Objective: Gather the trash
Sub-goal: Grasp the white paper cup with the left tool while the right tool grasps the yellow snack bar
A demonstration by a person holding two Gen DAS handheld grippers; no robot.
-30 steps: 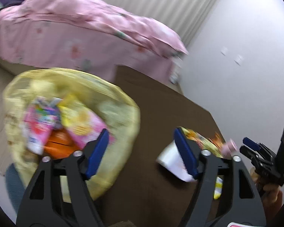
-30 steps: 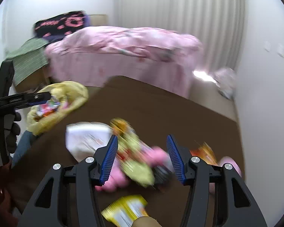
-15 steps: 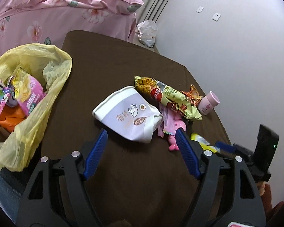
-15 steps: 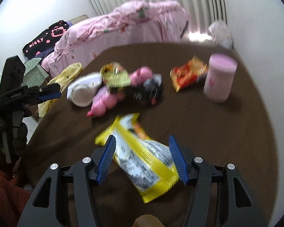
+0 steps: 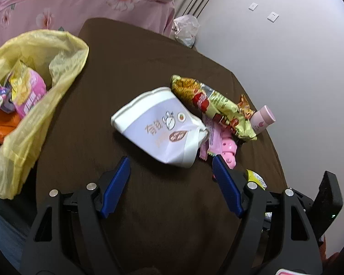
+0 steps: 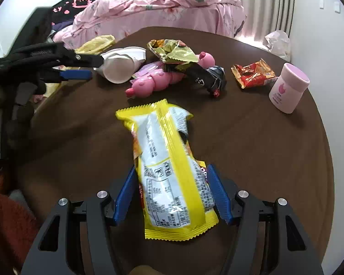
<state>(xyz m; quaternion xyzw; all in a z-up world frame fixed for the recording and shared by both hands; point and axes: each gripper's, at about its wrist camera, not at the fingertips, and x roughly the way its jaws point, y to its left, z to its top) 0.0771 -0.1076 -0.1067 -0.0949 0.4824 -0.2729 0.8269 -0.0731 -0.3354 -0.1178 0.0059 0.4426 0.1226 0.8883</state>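
A: Hovering over the brown table (image 6: pixel 252 142), the right gripper (image 6: pixel 172 194) has its jaws opening, with a yellow snack wrapper (image 6: pixel 169 171) lying flat between the blue pads; I see no pad pressing on it.

B: And the left gripper (image 5: pixel 170 183)?

A: Its jaws stand wide apart with nothing in them. Just beyond its tips lies a white paper cup (image 5: pixel 160 123), tipped on its side, mouth toward the left of that view.

B: What else is on the table?

A: Touching the cup's far side is a long yellow-and-red noodle packet (image 5: pixel 213 105), and under that a pink toy (image 5: pixel 228 151) and a pink wrapper (image 5: pixel 212 137). In the right wrist view a small red-and-gold packet (image 6: pixel 252 73) lies apart, near an upright pink bottle (image 6: pixel 287 88) by the table's right edge. A crumpled black wrapper (image 6: pixel 208 78) sits beside the toy.

B: Where does the trash go?

A: A yellow plastic bag (image 5: pixel 41 87) hangs open at the table's left edge, already holding pink, orange and multicoloured packets. Behind the table is a bed with a pink floral quilt (image 6: pixel 162 6), and a crumpled white bag (image 5: pixel 185 29) lies by the wall.
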